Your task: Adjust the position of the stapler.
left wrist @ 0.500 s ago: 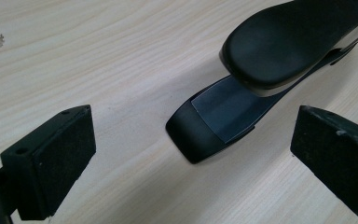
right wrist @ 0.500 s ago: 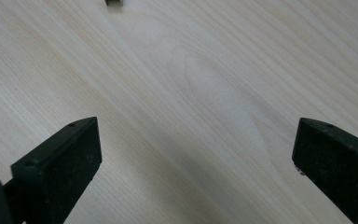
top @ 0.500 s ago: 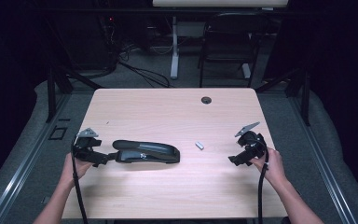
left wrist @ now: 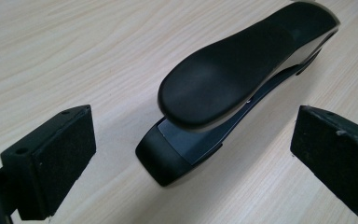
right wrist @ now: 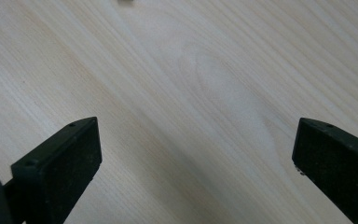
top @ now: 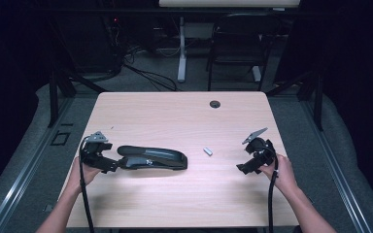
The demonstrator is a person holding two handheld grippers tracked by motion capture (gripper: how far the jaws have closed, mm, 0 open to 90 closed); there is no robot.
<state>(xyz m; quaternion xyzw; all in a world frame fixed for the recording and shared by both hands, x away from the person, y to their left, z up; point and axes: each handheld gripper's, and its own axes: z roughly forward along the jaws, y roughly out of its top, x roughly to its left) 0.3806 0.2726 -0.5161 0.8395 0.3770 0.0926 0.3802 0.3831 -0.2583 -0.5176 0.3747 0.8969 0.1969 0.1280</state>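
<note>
A black stapler (top: 153,158) is lying flat on the tabletop (top: 175,116), its rear end (left wrist: 168,161) sitting between the spread jaws of the left hand-held gripper (top: 108,164), with neither pad touching it; its long body is stretching away from that gripper toward the tabletop's middle. A small strip of staples (top: 207,151) is resting beyond the stapler's far end, between both grippers. The right hand-held gripper (top: 245,167) is hovering released, jaws wide apart over bare wood, well apart from the stapler. A round grommet hole (top: 215,104) is sitting near the far edge.
</note>
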